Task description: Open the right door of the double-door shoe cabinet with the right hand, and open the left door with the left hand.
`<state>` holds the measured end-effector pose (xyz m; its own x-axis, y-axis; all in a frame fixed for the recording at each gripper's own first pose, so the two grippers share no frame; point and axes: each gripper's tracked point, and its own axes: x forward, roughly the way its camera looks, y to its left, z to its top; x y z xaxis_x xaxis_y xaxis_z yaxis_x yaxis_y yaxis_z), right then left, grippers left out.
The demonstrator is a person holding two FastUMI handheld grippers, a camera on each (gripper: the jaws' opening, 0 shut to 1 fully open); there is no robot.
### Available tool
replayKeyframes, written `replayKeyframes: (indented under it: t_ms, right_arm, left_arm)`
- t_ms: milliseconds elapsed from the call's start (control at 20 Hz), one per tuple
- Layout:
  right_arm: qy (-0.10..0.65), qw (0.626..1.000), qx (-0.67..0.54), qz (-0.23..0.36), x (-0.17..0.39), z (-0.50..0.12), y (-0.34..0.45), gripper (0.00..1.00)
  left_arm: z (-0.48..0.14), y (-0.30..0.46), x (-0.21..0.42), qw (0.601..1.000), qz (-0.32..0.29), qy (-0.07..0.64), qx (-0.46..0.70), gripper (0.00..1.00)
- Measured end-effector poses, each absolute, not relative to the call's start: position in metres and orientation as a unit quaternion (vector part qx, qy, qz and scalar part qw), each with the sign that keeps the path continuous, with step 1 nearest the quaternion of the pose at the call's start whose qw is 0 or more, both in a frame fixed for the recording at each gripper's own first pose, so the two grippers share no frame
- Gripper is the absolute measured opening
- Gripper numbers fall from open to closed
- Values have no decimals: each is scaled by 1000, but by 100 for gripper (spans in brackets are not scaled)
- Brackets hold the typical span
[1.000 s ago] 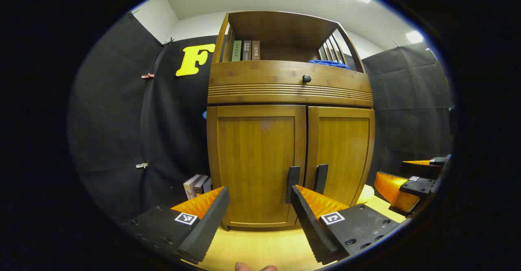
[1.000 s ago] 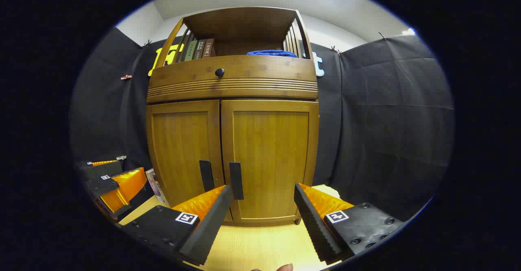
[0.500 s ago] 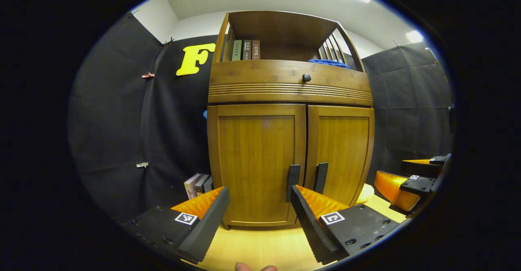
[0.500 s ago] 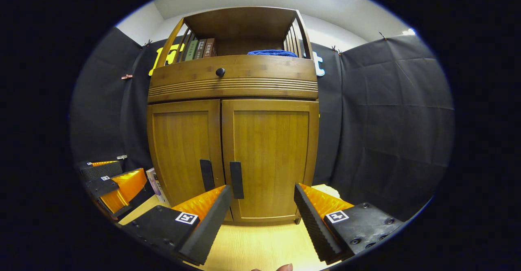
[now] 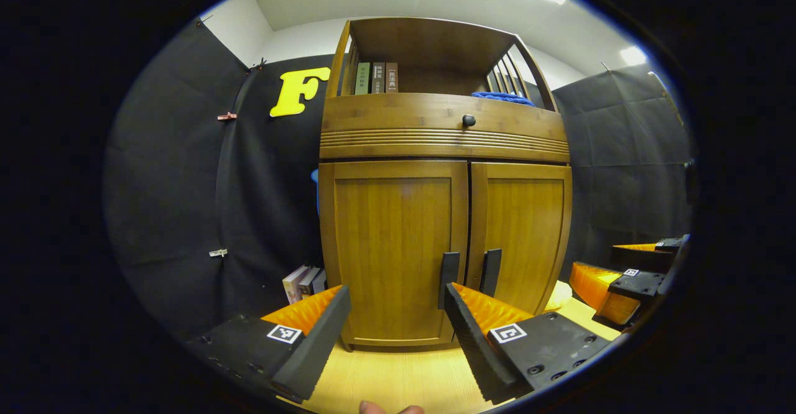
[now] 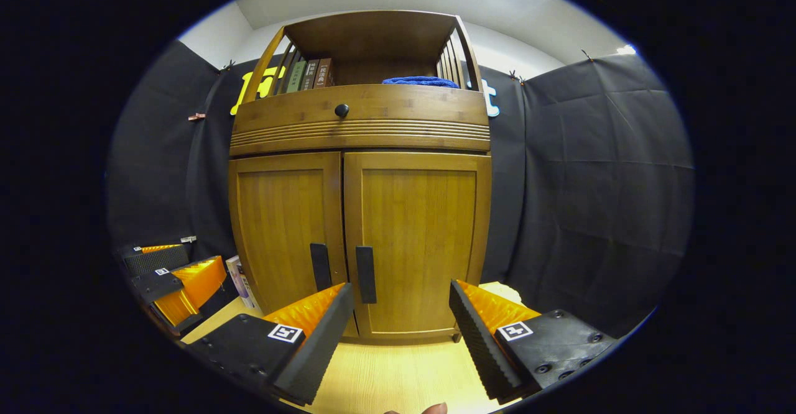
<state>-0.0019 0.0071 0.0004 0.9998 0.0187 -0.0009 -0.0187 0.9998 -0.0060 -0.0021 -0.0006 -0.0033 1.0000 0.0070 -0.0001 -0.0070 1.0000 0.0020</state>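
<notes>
While both doors are shut, the shoe cabinet (image 5: 444,147) stands upright on a pale wooden floor (image 5: 398,377) against the black cloth wall, facing both grippers; in the left gripper view the left gripper (image 5: 398,302) is held low in front of it with its 2 fingers spread wide and nothing between them, the left door (image 5: 393,252) filling the gap above them; the left door's dark vertical handle (image 5: 448,271) sits at the door's inner edge, just above the tip of the finger on the right side of that view, apart from it; the right door's handle (image 5: 490,272) stands just beside it across the centre seam, on the right door (image 5: 521,234); farther off at the right edge of this view the right gripper (image 5: 622,280) is seen, well apart from the cabinet; in the right gripper view the right gripper (image 6: 401,302) also has its 2 fingers wide apart and empty, the right door (image 6: 418,240) between and above them, its handle (image 6: 365,274) just above the tip of the finger on the left side of that view without touching; the left gripper (image 6: 171,277) shows at the left edge there; above the doors a drawer front carries 1 round dark knob (image 5: 468,120); the open top shelf holds 3 books (image 5: 375,78) and a blue cloth (image 5: 502,97); more books (image 5: 303,282) lean on the floor beside the cabinet's left side.
</notes>
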Motion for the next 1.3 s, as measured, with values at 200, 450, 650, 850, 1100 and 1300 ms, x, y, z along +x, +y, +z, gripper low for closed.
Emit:
replayKeyframes:
  t_ms: [200,450,650,850,1100,1300]
  right_arm:
    - [-1,1000,-2,11,5,-1,13,98]
    - [6,1000,-1,20,29,-11,29,98]
    - [4,1000,-4,26,62,-15,42,98]
    - [19,999,-1,31,103,-31,54,98]
    - [50,998,18,35,150,-60,64,98]
    - [74,996,30,41,180,-83,71,72]
  left_arm:
    - [-3,0,-3,1000,6,0,1,94]
    - [-7,0,-3,1000,13,8,-1,94]
    - [-10,0,-3,1000,21,17,-3,94]
    - [-17,1,2,999,27,28,-5,94]
    - [-24,13,23,999,36,37,-9,94]
    - [-27,17,38,998,40,45,-13,94]
